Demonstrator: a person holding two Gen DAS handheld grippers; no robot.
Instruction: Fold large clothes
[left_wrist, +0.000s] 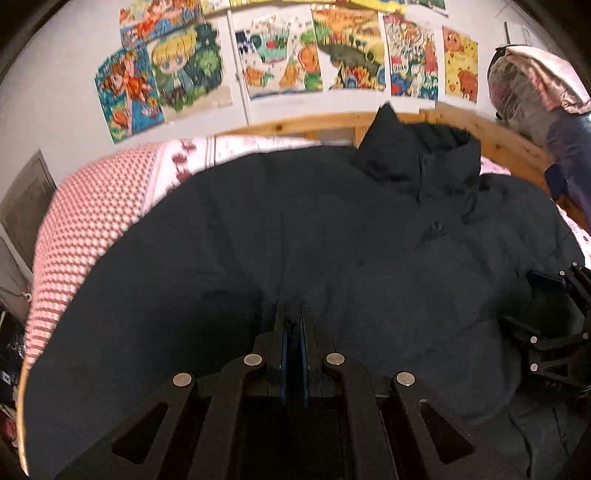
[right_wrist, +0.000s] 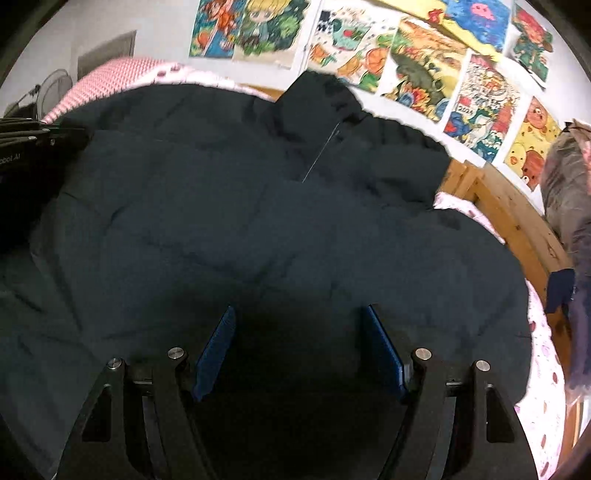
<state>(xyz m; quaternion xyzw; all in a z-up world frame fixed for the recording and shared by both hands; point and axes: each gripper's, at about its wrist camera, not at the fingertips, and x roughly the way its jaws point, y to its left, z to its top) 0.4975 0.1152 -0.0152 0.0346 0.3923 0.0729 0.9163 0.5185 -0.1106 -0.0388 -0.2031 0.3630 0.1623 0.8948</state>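
Up close, my left gripper (left_wrist: 293, 317) has its jaws drawn almost together, blue pads nearly meeting; a small pinch of dark fabric seems to sit between the tips, though I cannot be sure it is gripped. My right gripper (right_wrist: 299, 325) stands with jaws wide apart, its blue pads (right_wrist: 218, 350) open over the cloth and pressing on nothing. Both point down at the dark padded jacket (left_wrist: 332, 240), which lies spread across the bed and covers most of it, its hood (left_wrist: 413, 151) bunched up toward the wooden headboard (left_wrist: 491, 136). Beneath the jacket, pink-and-white bedding (left_wrist: 92, 206) shows at the edges. Beyond the bed, a row of bright children's drawings (left_wrist: 280, 59) is pinned to the white wall. At far right a bundle of clothing (left_wrist: 532, 92) hangs blurred.
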